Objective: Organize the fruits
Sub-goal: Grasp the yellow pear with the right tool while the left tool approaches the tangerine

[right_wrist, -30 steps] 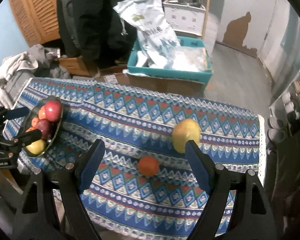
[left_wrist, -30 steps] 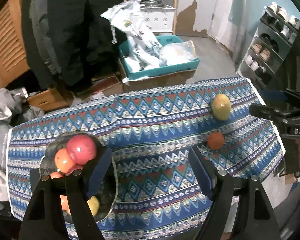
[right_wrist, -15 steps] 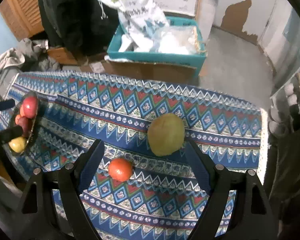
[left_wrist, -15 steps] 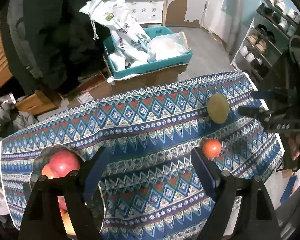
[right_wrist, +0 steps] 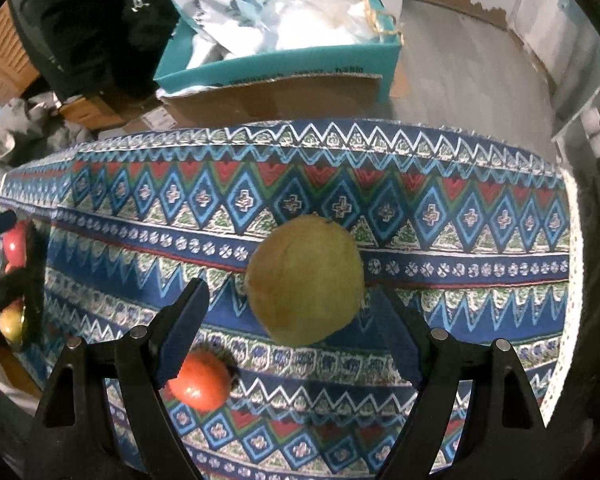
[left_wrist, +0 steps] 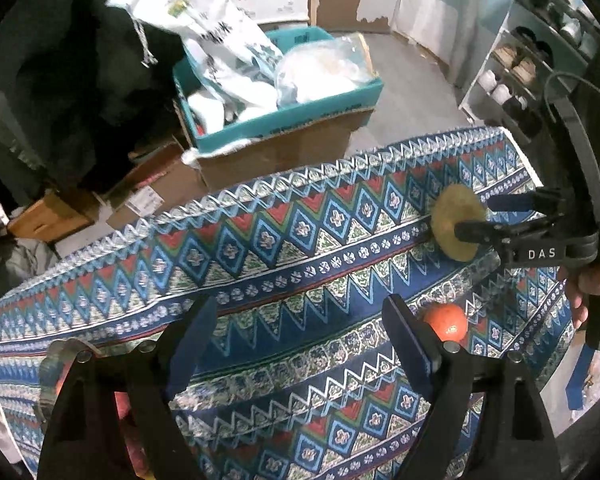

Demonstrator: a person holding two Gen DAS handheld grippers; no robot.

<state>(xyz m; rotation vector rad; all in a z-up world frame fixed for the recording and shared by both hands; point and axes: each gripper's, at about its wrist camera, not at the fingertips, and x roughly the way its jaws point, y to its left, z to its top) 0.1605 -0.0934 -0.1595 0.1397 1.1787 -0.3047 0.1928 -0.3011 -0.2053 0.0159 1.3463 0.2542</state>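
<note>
A large yellow-green fruit (right_wrist: 305,278) lies on the patterned tablecloth (right_wrist: 340,184), between the open fingers of my right gripper (right_wrist: 296,320) without touching them. A small orange fruit (right_wrist: 199,378) lies by the right gripper's left finger. From the left wrist view, the right gripper (left_wrist: 488,216) straddles the yellow-green fruit (left_wrist: 454,216), and the orange fruit (left_wrist: 446,322) lies beside the right finger of my open, empty left gripper (left_wrist: 296,332). A dark bowl (right_wrist: 28,280) with red and yellow fruits sits at the table's left end, its rim (left_wrist: 60,350) behind my left finger.
Beyond the table's far edge stands a cardboard box topped by a teal tray (left_wrist: 284,116) with white bags. A shoe rack (left_wrist: 540,60) stands at the right. Dark clothing (left_wrist: 60,80) hangs at the back left.
My right gripper has moved forward and down until the yellow-green fruit lies between its fingers. My left gripper has swung right, away from the bowl, toward the orange fruit.
</note>
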